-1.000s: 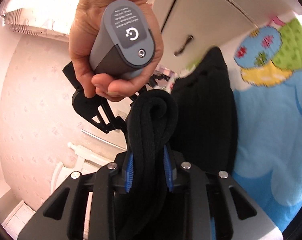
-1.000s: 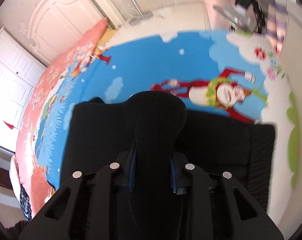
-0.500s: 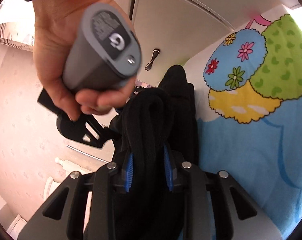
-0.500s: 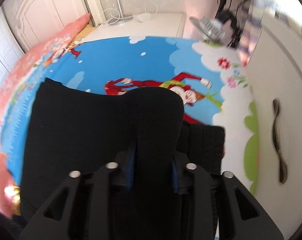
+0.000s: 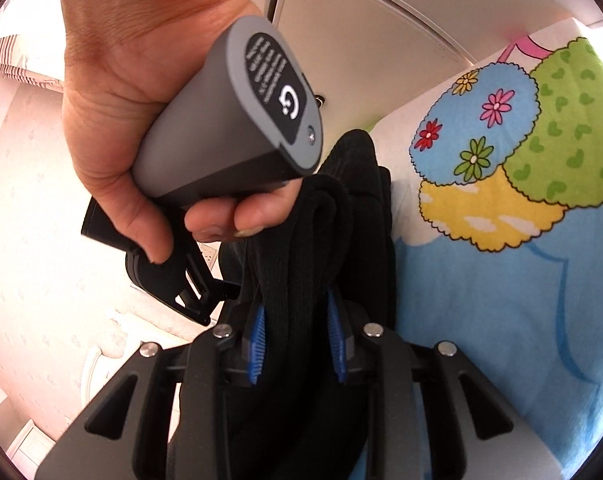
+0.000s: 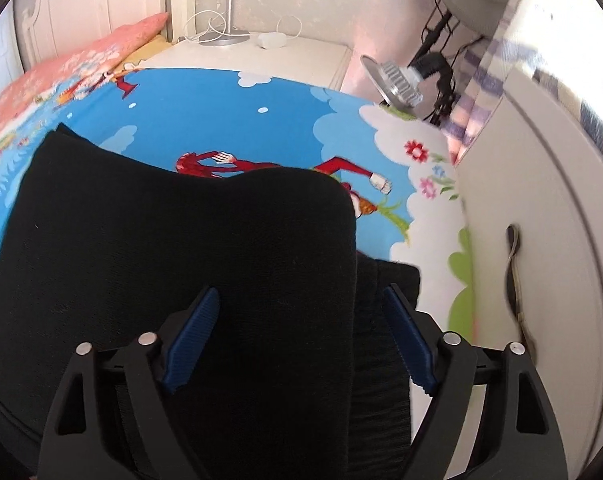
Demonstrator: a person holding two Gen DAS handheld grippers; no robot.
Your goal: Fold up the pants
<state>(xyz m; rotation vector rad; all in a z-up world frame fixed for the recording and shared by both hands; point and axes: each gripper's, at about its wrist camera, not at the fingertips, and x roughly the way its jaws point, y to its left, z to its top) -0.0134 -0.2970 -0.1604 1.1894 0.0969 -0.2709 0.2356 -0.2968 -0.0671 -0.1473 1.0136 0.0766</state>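
**Black pants on the cartoon bed, one side let go**

Left wrist view: The left hand-held gripper point(image 5: 297, 344) has its two blue pads point(image 5: 257, 344) pressed tight on a thick fold of the black knitted pants point(image 5: 301, 248). The fold sticks up between the pads like a loop. More of the pants lies past it on the bed sheet with bright cartoon pictures point(image 5: 501, 280), which has blue, green and yellow puffy shapes with little flowers. Just above the fold, a person's hand point(image 5: 113, 92) holds the grey handle of the other gripper point(image 5: 237, 120). A fingertip of that hand is right beside the top of the fold. A white cupboard door point(image 5: 361, 40) stands behind the bed.

Right wrist view: The right hand-held gripper point(image 6: 297, 344) has just been opening. Its blue pads point(image 6: 193, 340) now stand wide apart. The black pants point(image 6: 161, 260) lie between them, but the pads do not press on the cloth. The pants are spread flat on the blue bed sheet point(image 6: 221, 120), which shows a red cartoon figure. A pink pillow with flowers point(image 6: 81, 64) lies at the far end of the bed. A white bedside stand point(image 6: 285, 56) holds a white cable. The white cupboard door point(image 6: 541, 240) is on the right.
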